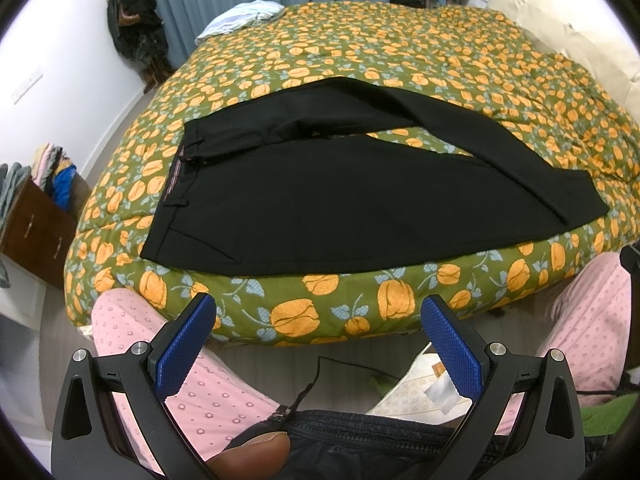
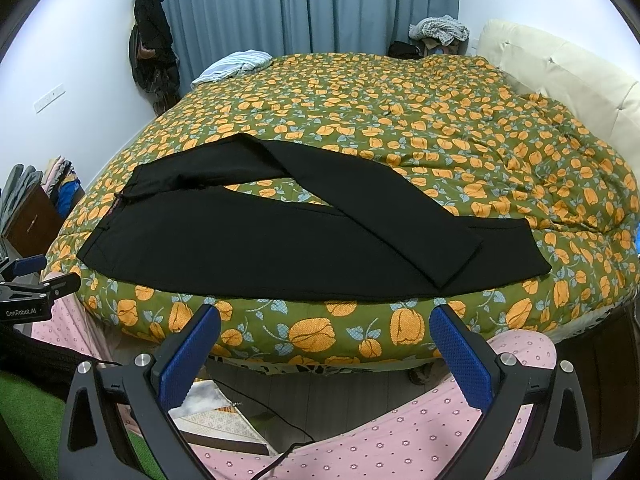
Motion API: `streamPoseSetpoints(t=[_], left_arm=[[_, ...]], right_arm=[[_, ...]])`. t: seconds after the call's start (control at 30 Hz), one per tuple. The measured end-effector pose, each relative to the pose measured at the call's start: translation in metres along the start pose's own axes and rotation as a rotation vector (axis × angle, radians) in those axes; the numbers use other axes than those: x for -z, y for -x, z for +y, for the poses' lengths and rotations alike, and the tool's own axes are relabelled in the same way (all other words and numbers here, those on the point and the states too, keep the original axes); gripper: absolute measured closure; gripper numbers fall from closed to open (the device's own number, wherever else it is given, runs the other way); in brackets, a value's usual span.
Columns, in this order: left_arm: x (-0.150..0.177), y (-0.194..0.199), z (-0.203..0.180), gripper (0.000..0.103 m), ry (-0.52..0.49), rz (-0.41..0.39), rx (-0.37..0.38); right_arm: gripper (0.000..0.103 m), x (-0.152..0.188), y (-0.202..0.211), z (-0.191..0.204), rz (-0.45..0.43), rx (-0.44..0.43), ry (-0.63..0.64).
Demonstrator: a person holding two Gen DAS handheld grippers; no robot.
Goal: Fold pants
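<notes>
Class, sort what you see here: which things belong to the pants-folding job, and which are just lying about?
Belongs to the job:
black pants
left tool
right tool
floral quilt

Just lying about:
striped garment
grey clothes heap
hanging dark clothes
cream headboard

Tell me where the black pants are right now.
The black pants lie spread along the near edge of the flowered bedspread, waistband to the left, one leg crossed over the other; both views show them just beyond the open jaws.
</notes>
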State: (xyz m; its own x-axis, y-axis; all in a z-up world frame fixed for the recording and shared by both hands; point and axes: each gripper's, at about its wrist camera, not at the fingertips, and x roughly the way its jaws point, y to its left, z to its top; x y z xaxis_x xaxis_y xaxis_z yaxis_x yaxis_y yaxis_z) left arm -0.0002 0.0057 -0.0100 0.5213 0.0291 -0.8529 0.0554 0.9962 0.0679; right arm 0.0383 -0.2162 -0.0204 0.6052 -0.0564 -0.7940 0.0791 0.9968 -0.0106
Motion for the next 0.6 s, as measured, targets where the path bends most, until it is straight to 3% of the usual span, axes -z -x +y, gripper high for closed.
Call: streamPoseSetpoints(t=[0.33, 0.6], left_arm=[[-0.002, 0.003, -0.002, 0.001, -0.027, -0.013, -0.037], [-0.025, 0.012, 0.008, 0.000, -0.021, -0.119, -0.137]], right_arm=[[0.000, 0.000, 0.000, 0.000, -0.001, 0.001, 0.001], [0.000, -0.007, 0.001, -0.005, -0.048, 0.016, 0.009]])
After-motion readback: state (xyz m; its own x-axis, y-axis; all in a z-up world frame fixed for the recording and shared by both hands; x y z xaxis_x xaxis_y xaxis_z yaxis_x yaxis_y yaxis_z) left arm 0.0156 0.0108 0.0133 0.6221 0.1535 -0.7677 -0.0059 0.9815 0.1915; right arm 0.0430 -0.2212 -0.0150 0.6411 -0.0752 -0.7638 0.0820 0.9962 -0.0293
